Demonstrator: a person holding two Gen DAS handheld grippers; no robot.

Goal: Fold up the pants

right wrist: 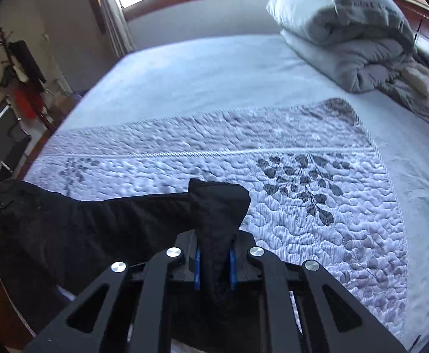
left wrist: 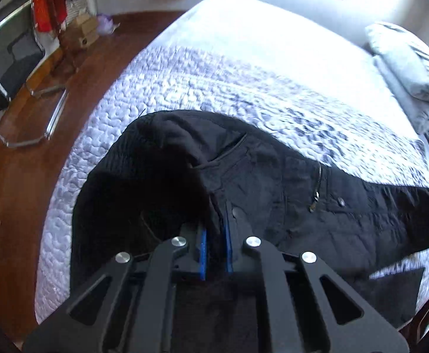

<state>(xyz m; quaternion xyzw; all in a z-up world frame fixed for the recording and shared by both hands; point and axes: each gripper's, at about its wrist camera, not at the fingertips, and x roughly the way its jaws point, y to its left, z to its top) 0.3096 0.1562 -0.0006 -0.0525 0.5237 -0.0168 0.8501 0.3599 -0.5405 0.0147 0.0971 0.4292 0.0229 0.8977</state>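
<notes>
Black pants (left wrist: 273,176) hang lifted over the quilt (right wrist: 317,206) on the bed (right wrist: 214,73). My left gripper (left wrist: 215,247) is clamped on the waistband by the open zipper (left wrist: 316,188); my right gripper (right wrist: 215,267) pinches a bunch of fabric at the far end. I judge the folding barely begun: the pants are held stretched between both, with no finished fold lying flat yet.

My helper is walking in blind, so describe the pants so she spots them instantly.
Start at the bed; its near half has a quilted leaf-print cover. The pants lie there, the only black item, with a zipper showing.
</notes>
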